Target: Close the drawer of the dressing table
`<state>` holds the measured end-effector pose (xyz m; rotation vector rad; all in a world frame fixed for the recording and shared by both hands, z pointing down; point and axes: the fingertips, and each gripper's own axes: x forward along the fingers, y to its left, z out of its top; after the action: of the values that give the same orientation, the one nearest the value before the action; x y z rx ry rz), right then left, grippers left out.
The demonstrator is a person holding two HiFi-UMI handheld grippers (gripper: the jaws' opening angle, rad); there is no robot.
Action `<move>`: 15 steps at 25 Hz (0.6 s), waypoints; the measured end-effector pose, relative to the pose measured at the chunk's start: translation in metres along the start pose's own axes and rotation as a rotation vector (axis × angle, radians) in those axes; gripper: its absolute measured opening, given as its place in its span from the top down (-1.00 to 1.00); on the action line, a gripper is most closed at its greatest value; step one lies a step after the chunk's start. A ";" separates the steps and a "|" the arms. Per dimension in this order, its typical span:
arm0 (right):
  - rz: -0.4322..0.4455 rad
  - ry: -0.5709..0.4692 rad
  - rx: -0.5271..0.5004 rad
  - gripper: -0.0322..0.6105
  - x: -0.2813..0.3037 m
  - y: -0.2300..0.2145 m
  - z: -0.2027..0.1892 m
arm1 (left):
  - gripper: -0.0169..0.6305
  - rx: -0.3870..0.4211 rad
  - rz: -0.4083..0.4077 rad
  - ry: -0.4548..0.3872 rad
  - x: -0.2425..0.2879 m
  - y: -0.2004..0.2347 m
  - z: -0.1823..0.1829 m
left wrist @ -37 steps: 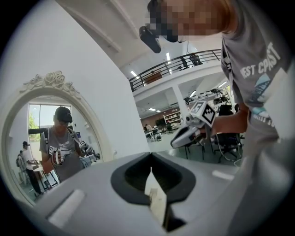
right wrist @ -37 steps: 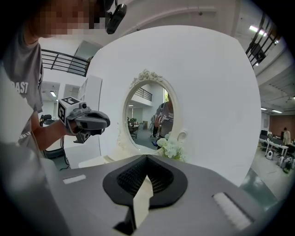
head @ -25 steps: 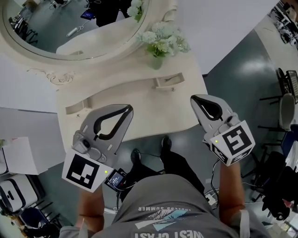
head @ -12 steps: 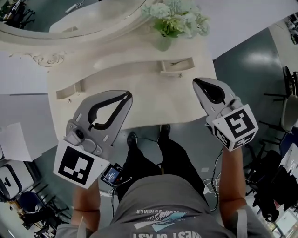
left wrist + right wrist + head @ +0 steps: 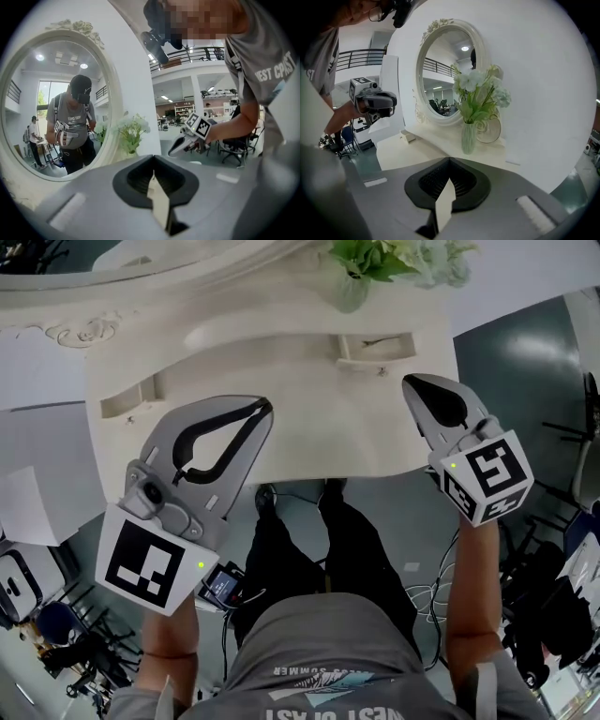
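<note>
Two small drawers stood pulled out of the raised back tier of the cream dressing table (image 5: 309,437). The right-end drawer (image 5: 375,348) lay just beyond the right gripper (image 5: 413,382) and near the vase of flowers (image 5: 352,292), while the left-end drawer (image 5: 127,401) lay at the opposite end, beyond the left gripper (image 5: 265,406). Both grippers hung over the surface's front part, well apart, each with its fingers pressed together on nothing and touching neither drawer.

The dressing table (image 5: 309,423) is standing in what is probably a lab hall, with mezzanine railing (image 5: 197,52), office chairs (image 5: 233,143) and floor cables (image 5: 424,601) showing.
</note>
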<state>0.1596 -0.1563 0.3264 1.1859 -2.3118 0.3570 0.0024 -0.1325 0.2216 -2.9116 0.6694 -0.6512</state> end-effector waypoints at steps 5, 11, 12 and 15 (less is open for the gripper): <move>0.017 0.036 -0.003 0.89 0.020 -0.003 -0.023 | 0.94 -0.016 -0.001 0.016 0.008 -0.001 -0.014; 0.030 0.085 -0.005 0.89 0.046 -0.011 -0.059 | 0.94 -0.029 0.002 0.020 0.020 -0.001 -0.032; 0.029 0.096 -0.004 0.89 0.051 -0.013 -0.066 | 0.94 -0.032 0.003 0.019 0.022 -0.002 -0.035; 0.027 0.129 -0.006 0.89 0.063 -0.018 -0.086 | 0.94 -0.045 0.005 0.028 0.025 -0.003 -0.043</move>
<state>0.1712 -0.1706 0.4325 1.0968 -2.2182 0.4227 0.0062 -0.1401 0.2709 -2.9456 0.7036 -0.6861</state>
